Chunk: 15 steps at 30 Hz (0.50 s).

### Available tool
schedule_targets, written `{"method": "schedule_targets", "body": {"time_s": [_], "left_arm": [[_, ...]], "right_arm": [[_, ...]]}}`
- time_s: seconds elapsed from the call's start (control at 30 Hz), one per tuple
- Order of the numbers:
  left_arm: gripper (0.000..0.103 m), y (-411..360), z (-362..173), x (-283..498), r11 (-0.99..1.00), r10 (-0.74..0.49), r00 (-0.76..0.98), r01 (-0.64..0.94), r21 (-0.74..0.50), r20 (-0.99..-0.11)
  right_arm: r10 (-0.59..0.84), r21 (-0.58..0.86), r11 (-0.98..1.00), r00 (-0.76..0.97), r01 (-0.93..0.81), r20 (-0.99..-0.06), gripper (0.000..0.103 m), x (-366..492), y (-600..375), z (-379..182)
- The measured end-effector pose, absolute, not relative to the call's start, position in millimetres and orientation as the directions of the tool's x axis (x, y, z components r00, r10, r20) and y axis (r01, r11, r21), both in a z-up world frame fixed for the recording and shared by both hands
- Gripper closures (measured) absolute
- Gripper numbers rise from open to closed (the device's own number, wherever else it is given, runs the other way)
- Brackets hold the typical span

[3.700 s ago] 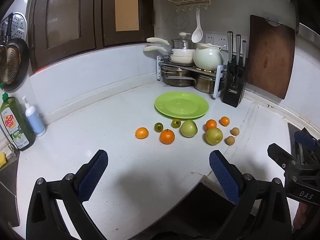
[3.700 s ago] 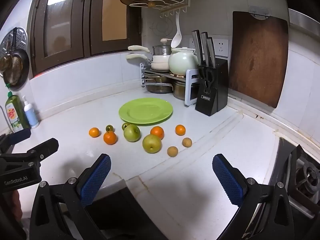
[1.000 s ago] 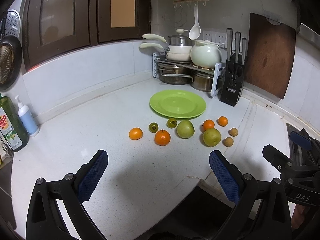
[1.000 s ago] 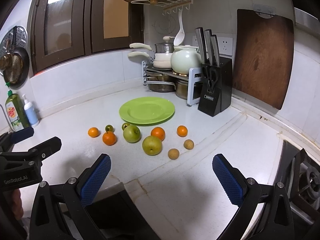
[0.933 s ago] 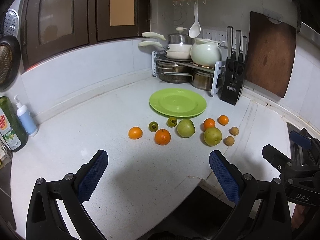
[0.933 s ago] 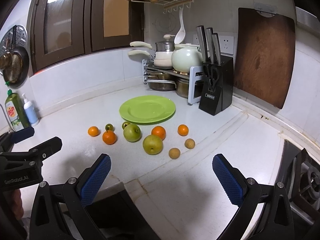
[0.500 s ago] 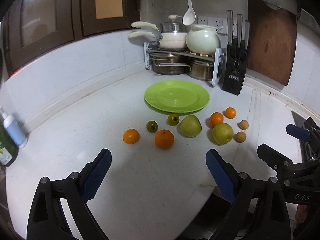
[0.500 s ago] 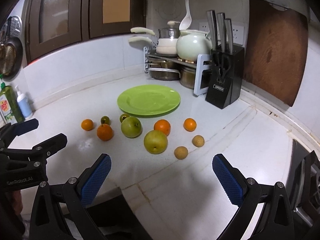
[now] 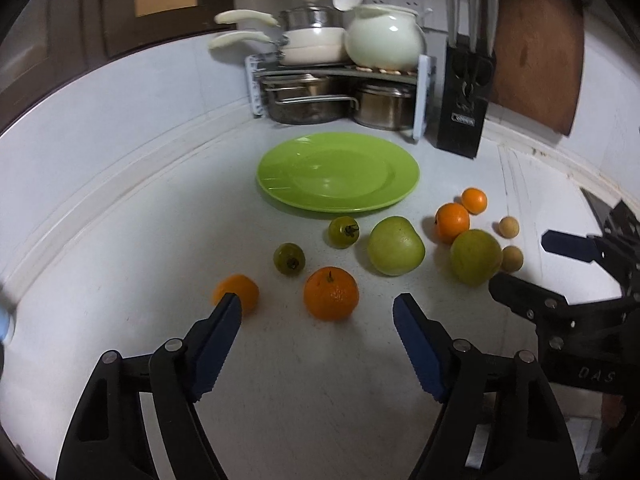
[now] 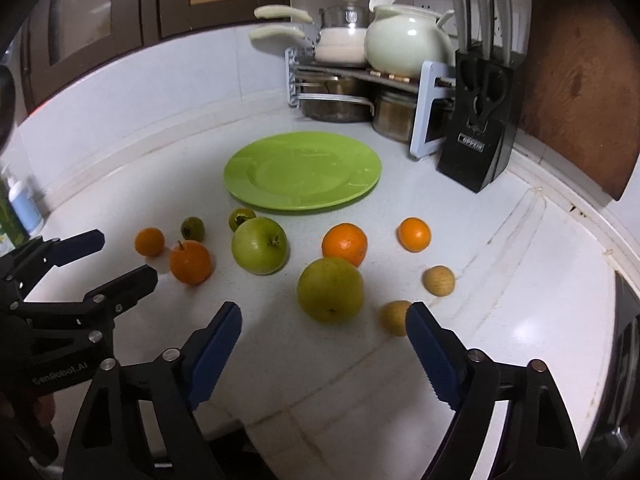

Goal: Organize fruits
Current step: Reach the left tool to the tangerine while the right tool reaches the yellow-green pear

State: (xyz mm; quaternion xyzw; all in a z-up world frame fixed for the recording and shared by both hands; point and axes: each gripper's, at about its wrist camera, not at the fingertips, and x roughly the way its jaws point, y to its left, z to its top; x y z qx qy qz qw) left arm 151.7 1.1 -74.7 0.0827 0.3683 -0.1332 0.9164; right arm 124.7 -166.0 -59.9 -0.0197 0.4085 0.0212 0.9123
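Several loose fruits lie on the white counter before an empty green plate (image 9: 338, 171) (image 10: 302, 170). My left gripper (image 9: 318, 312) is open, just short of an orange with a stem (image 9: 331, 293); a smaller orange (image 9: 237, 291) sits by its left fingertip. My right gripper (image 10: 324, 320) is open, facing a yellow-green pear (image 10: 330, 289); a small brown fruit (image 10: 395, 316) lies by its right fingertip. A green apple (image 10: 260, 250), two dark green tomatoes (image 9: 344, 232) (image 9: 289, 258) and two more oranges (image 10: 345, 243) (image 10: 414, 234) lie between.
A pot rack (image 9: 340, 92) with pans and a cream pot stands in the back corner. A black knife block (image 10: 476, 152) and a brown cutting board (image 10: 576, 80) stand at the right. A stove edge (image 10: 624, 360) is at far right. Each gripper shows in the other's view.
Both grippers have moved forward and down toward the fruits, which now look much closer. Both stay open. No fruit has moved.
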Motion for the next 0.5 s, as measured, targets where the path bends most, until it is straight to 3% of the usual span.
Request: {"method": "schedule_targets", "body": {"time_s": [0.2, 0.5], "left_arm": [[0.033, -2.4, -89.2, 165.9, 0.938, -0.205, 0.658, 0.343, 0.045, -0.724], [0.044, -6.3, -99.9, 172.3, 0.956, -0.184, 0.654, 0.292, 0.020, -0.734]], "right_arm": [[-0.009, -0.059, 0.997, 0.646, -0.055, -0.763, 0.026, 138.5, -161.1, -70.8], [0.054, -0.039, 0.990, 0.631, -0.133, -0.774, 0.033, 151.4, -168.1, -78.2]]}}
